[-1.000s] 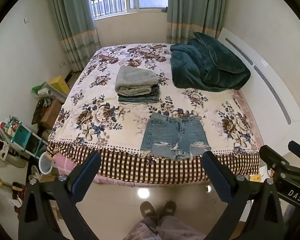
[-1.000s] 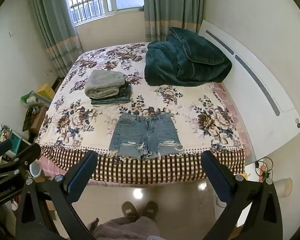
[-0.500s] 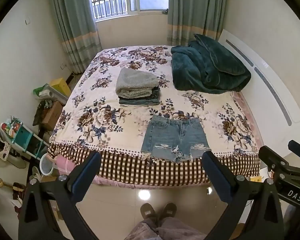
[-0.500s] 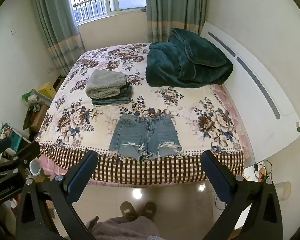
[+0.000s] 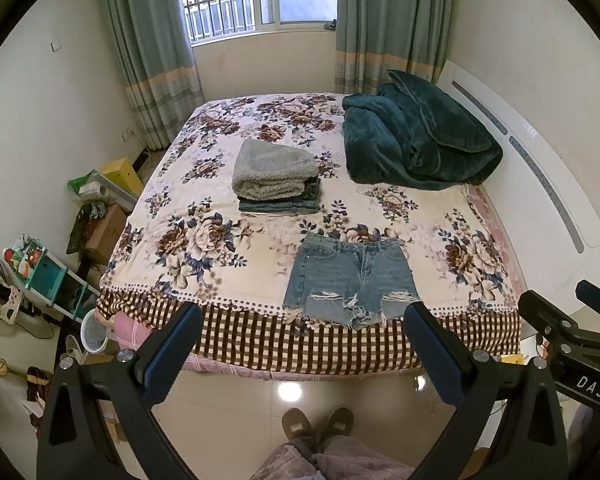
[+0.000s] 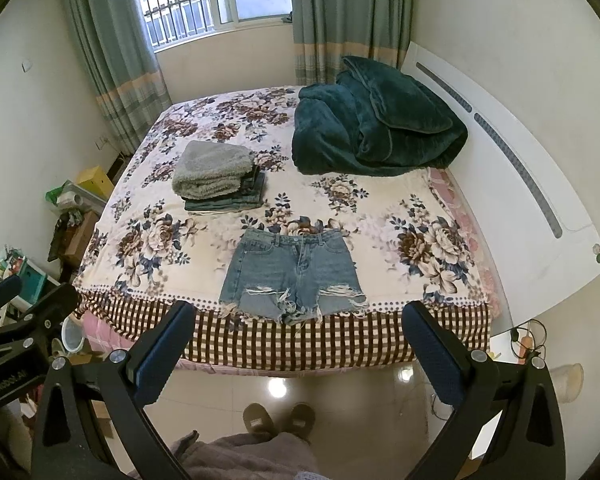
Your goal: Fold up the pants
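A pair of frayed blue denim shorts (image 5: 352, 276) lies flat near the front edge of the flowered bed (image 5: 204, 248), waistband away from me. It also shows in the right wrist view (image 6: 294, 272). My left gripper (image 5: 302, 322) is open and empty, held above the floor in front of the bed, well short of the shorts. My right gripper (image 6: 296, 322) is open and empty too, at the same distance. The right gripper's body shows at the right edge of the left wrist view (image 5: 568, 336).
A stack of folded clothes with a grey fleece on top (image 5: 274, 178) sits behind the shorts. A dark green blanket (image 5: 416, 144) is heaped at the back right. A white headboard (image 5: 548, 196) runs along the right. Clutter and a teal shelf (image 5: 48, 280) stand left.
Both grippers have drawn back and up from the bed, so the bed and shorts look slightly smaller and lower. Both stay open.
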